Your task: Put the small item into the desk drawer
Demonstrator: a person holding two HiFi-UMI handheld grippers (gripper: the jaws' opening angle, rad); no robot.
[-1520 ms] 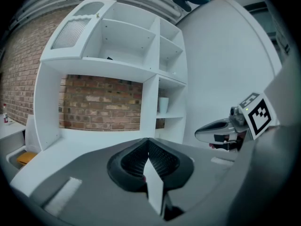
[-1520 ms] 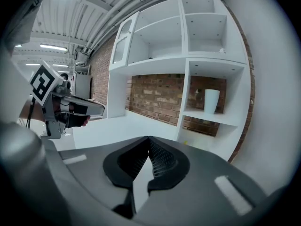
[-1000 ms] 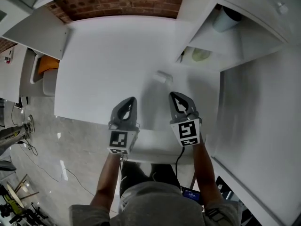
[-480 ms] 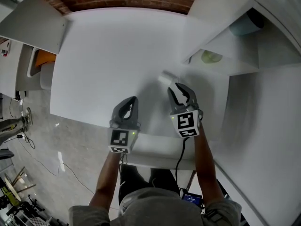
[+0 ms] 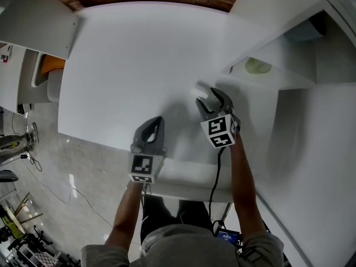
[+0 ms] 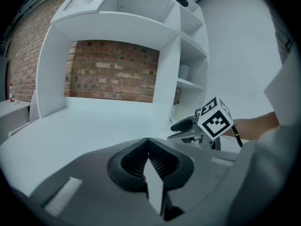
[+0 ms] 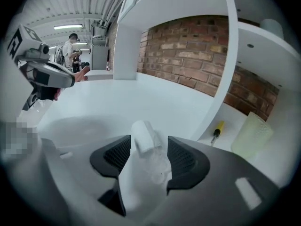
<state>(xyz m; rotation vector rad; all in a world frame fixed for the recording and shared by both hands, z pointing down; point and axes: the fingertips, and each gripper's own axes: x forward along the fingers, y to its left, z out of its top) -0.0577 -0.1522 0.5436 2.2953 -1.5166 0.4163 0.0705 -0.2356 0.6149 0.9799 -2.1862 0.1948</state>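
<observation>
Right gripper view: small clear bottle (image 7: 145, 136) with white cap, lying on the desk (image 5: 128, 65) between the jaws of the right gripper (image 5: 213, 98), just opened wide, not squeezing yet. Left gripper (image 5: 156, 120) pressed together, empty. Probably light, hard, smooth and round; may roll or slip. Best pinched gently across the clear middle, below the cap.

I see the white bench (image 5: 128, 65) with a small clear vial (image 7: 143, 138) lying on it. The side shelf (image 5: 281, 75) carries a yellow-handled screwdriver (image 7: 217, 130) and a pale container (image 7: 251, 134).
</observation>
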